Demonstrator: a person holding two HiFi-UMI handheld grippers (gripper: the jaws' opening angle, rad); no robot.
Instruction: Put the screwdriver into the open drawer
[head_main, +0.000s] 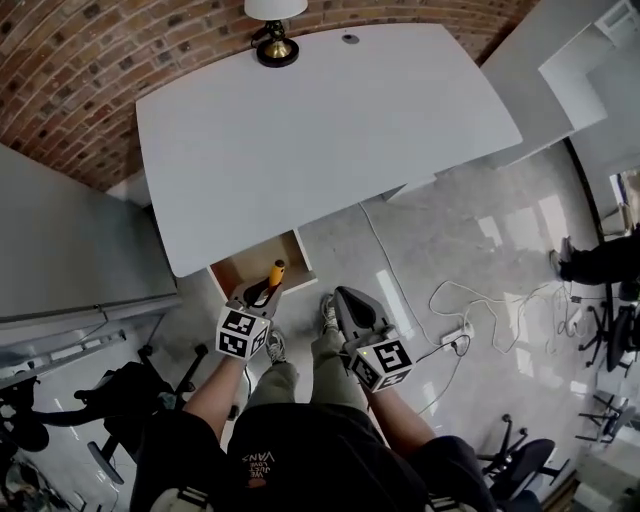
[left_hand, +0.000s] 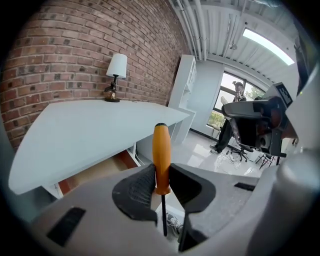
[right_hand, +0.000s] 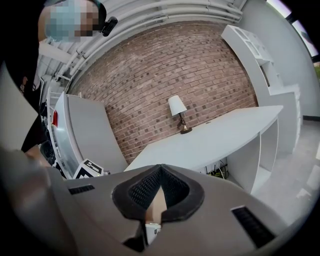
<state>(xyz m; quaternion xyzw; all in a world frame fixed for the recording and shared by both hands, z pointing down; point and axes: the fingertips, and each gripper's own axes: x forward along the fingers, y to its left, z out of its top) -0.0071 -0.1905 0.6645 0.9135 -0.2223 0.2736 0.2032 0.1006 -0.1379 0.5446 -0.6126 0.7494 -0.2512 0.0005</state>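
Observation:
My left gripper (head_main: 266, 287) is shut on a screwdriver (head_main: 273, 274) with an orange handle. The left gripper view shows the orange handle (left_hand: 161, 156) pinched between the dark pads, its thin black shaft pointing down toward me. The handle end hangs over the open wooden drawer (head_main: 246, 268) that sticks out from under the white desk's (head_main: 320, 130) front edge; the same drawer (left_hand: 95, 171) shows beneath the desk top. My right gripper (head_main: 343, 300) is shut with nothing in it, held beside the left one above the floor; its tips (right_hand: 159, 171) meet in the right gripper view.
A table lamp (head_main: 275, 30) stands at the desk's far edge before a brick wall. A grey cabinet (head_main: 70, 250) is on the left. White cables and a power strip (head_main: 455, 335) lie on the tiled floor. Office chairs (head_main: 520, 465) stand at the lower right.

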